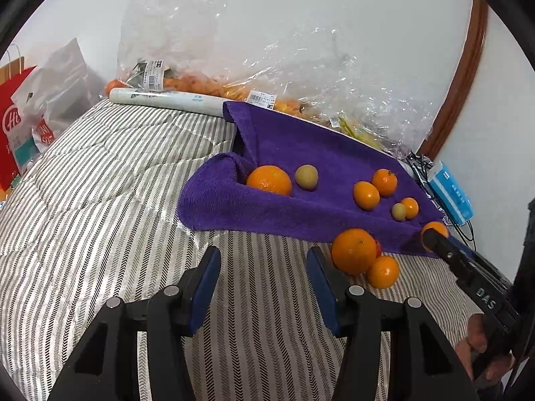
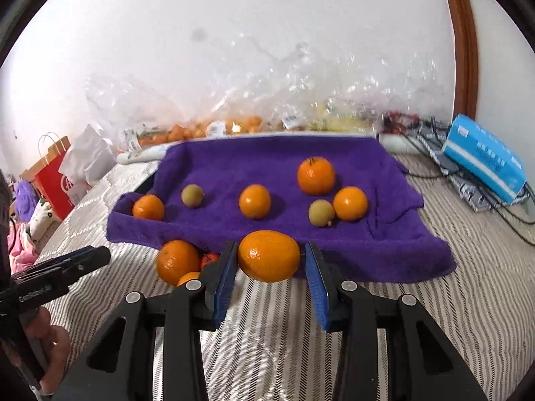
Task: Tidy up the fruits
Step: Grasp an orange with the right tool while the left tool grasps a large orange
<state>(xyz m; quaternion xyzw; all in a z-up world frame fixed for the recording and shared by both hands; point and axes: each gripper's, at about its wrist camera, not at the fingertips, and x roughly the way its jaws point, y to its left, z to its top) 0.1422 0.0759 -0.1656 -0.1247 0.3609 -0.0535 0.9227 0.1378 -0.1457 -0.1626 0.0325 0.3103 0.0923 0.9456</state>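
A purple towel (image 2: 367, 254) lies on the striped bedcover and bears several oranges, such as one (image 2: 316, 175) at its back right, and two small yellow-green fruits (image 2: 192, 195). My right gripper (image 2: 270, 250) is shut on an orange (image 2: 269, 256), held just above the towel's front edge. In the left wrist view the right gripper (image 1: 434, 234) and that held orange (image 1: 436, 227) sit at the towel's (image 1: 301, 147) right corner. My left gripper (image 1: 264, 260) stands open over bare bedcover with nothing between its fingers. A large orange (image 1: 354, 250), a smaller orange (image 1: 383, 271) and a small red fruit (image 2: 209, 259) lie to its right.
Clear plastic bags (image 1: 267, 77) of more fruit lean against the wall behind the towel, with a white paper roll (image 1: 167, 100) in front. A red paper bag (image 1: 13, 123) stands at far left. A blue tissue pack (image 2: 485, 157) and cables lie at right.
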